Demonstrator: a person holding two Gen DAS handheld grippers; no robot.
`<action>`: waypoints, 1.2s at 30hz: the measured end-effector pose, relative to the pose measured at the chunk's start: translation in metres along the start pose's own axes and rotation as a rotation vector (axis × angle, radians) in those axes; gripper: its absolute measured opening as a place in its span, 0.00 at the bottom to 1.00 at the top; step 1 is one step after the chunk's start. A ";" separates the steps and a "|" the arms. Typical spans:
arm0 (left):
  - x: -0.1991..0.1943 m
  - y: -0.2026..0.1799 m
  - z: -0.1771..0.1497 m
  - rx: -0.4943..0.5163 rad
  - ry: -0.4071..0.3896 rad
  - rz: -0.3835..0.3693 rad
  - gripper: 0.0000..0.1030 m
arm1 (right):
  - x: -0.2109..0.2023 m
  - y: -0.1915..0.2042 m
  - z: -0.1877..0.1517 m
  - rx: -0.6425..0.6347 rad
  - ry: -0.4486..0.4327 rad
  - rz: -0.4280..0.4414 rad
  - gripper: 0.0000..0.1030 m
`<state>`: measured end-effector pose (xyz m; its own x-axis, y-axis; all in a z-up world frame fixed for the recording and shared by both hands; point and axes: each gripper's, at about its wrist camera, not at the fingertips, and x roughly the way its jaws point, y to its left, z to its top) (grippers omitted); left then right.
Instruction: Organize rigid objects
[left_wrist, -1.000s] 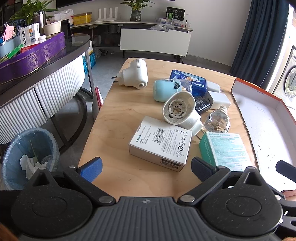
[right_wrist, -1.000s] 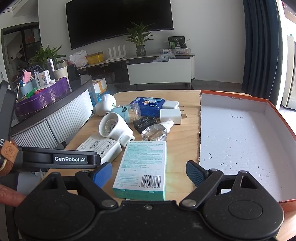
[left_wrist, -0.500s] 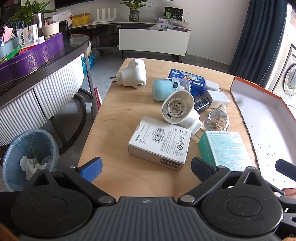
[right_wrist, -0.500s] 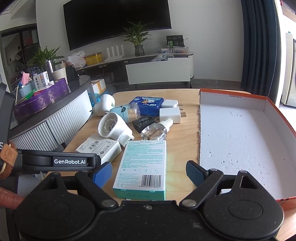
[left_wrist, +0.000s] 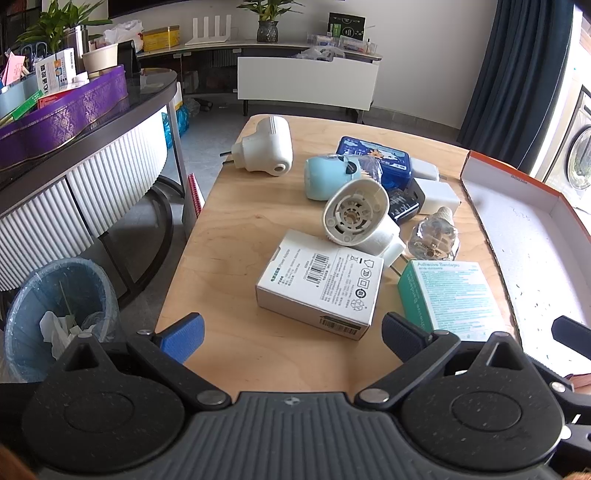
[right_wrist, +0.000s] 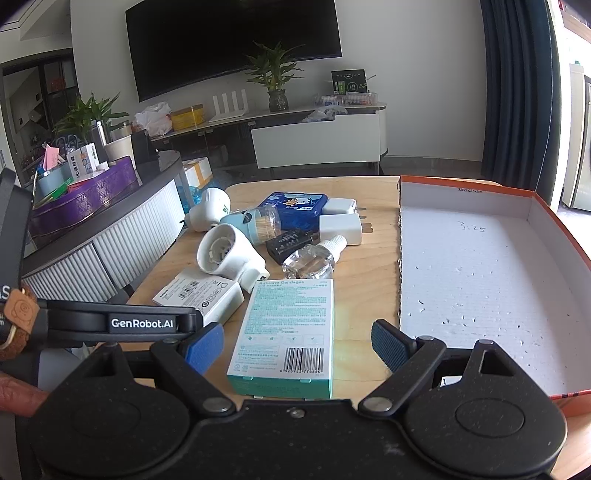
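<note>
**Daylight from the right, fisheye bend at the edges**

Bright daylight enters from the right, blowing out the window (left_wrist: 580, 110) and washing the white tray floor (left_wrist: 535, 236). The wooden surface (left_wrist: 236, 236) is evenly lit with soft, short shadows. Both views are sharp at centre; straight lines bow toward the dark corners.

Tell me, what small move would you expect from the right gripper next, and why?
Probably a short push forward and down so the right gripper straddles the teal bandage box. Its jaws are open and wider than the box, the box lies flat right between them, nearest of all the clutter, and the orange-rimmed tray beside it holds nothing yet.
</note>
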<state>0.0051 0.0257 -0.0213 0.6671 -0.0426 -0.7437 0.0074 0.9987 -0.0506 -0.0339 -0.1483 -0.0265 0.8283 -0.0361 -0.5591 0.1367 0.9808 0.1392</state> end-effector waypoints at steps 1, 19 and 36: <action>0.000 0.000 0.000 0.001 0.000 -0.001 1.00 | 0.000 0.000 0.000 0.008 -0.005 0.006 0.99; 0.018 -0.002 0.011 0.045 0.000 -0.011 1.00 | 0.006 0.001 0.004 0.004 -0.001 -0.006 0.99; 0.030 0.007 0.009 0.061 -0.065 -0.063 0.76 | 0.029 -0.001 0.006 0.044 0.090 0.039 0.99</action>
<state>0.0319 0.0316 -0.0376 0.7112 -0.1050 -0.6951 0.0942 0.9941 -0.0537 -0.0067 -0.1512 -0.0381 0.7814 0.0212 -0.6237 0.1309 0.9716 0.1971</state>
